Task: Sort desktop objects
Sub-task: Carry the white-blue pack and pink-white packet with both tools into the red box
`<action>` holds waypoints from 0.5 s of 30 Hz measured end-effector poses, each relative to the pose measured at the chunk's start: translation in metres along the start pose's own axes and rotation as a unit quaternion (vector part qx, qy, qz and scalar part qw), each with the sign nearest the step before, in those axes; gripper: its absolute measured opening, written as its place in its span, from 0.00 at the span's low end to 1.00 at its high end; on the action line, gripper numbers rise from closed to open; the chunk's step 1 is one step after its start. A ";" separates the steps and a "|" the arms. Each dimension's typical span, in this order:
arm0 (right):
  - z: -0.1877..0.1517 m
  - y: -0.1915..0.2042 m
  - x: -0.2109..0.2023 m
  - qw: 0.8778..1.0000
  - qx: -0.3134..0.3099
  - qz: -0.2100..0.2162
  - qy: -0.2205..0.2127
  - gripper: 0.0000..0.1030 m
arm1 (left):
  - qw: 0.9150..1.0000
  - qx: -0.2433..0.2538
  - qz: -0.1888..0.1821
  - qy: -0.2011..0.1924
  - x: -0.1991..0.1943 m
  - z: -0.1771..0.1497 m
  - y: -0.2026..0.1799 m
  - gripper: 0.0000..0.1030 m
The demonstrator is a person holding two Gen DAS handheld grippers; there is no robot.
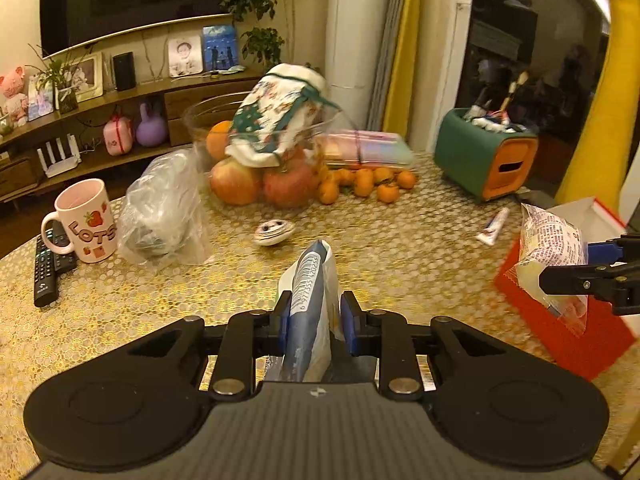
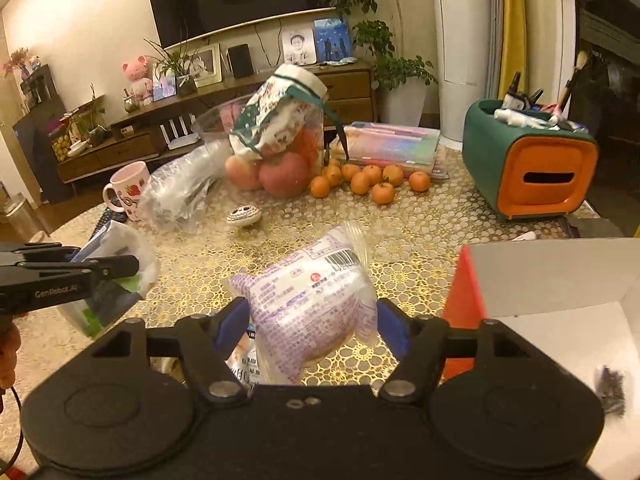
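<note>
In the left wrist view my left gripper (image 1: 314, 314) is shut on a blue and white snack packet (image 1: 310, 276) that stands upright between the blue pads, barcode up, above the gold-patterned table (image 1: 400, 248). My right gripper (image 2: 312, 322) is shut on a puffy purple-and-white wrapped bun packet (image 2: 308, 300), held off the table. Just to its right stands a red box (image 2: 466, 292) with a white inside. From the left view, the right gripper (image 1: 576, 280) grips the bun packet (image 1: 548, 240) over the red box (image 1: 580, 336). The left gripper (image 2: 104, 270) shows at the left edge of the right view.
At the back stands a glass bowl (image 1: 200, 120) of apples and oranges with a floral cloth bag (image 1: 276, 116) on it, then loose tangerines (image 1: 362, 184) and a pastel case (image 1: 372, 150). A green-orange organizer (image 1: 486, 152) is at right. Mug (image 1: 86, 220), plastic bag (image 1: 164, 208), remotes (image 1: 46, 268), striped round object (image 1: 274, 232), small tube (image 1: 494, 226).
</note>
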State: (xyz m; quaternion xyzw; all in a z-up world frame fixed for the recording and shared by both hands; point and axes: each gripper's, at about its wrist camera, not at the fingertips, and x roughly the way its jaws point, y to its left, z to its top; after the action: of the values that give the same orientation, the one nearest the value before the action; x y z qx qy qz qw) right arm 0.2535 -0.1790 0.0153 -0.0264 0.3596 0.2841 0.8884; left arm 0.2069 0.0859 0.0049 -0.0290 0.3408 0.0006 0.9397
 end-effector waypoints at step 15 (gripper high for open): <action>-0.010 -0.050 -0.076 0.999 0.021 -0.024 -0.029 0.65 | 0.998 0.028 -0.060 -0.002 -0.031 0.013 -0.074 0.23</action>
State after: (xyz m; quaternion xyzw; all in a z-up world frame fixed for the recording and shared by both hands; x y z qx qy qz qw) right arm 0.2299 -0.2601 0.0496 -0.0084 0.3393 0.2559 0.9052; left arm 0.1925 0.0133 0.0386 -0.0234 0.3367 -0.0655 0.9391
